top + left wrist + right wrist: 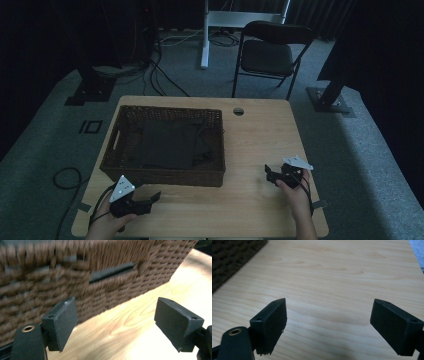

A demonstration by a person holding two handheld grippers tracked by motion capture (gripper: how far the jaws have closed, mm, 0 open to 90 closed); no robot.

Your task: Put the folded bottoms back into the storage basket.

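Left gripper (150,199), jaws apart and empty, hovers just beside the brown woven wicker basket (165,174); right gripper (270,175) likewise gapes. Inside lies a dark folded cloth (167,145), probably light, limp, best pinched at an edge.

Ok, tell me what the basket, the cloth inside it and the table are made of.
Basket: looks like dark brown woven wicker or rattan, with ribbed strands along its walls. Cloth: apparently a matte black fabric, folded flat; the weave is too dark to tell. Table: pale wood or wood-look laminate, showing smooth grain lines.
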